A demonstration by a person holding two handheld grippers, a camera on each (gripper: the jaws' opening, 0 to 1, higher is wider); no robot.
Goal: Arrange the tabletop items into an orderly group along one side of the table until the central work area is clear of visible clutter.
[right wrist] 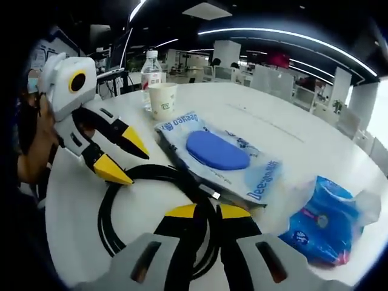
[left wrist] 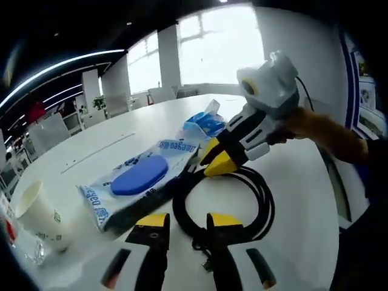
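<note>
Cable (left wrist: 221, 203), black and coiled, is laid on the white table (left wrist: 121, 142) between both grippers. In the left gripper view, the left gripper (left wrist: 188, 219) is held released at 6 o'clock, its tips at the coil's near edge. In the right gripper view, the right gripper (right wrist: 207, 211) is clenched on the cable at 6 o'clock. A wipes pack (left wrist: 136, 179) with a blue lid is lying at 10 o'clock of the coil, a crumpled blue bag (right wrist: 327, 221) beyond it. A paper cup (right wrist: 162, 100) is stood upright beside a water bottle (right wrist: 151, 76); the cup's contents cannot be told.
</note>
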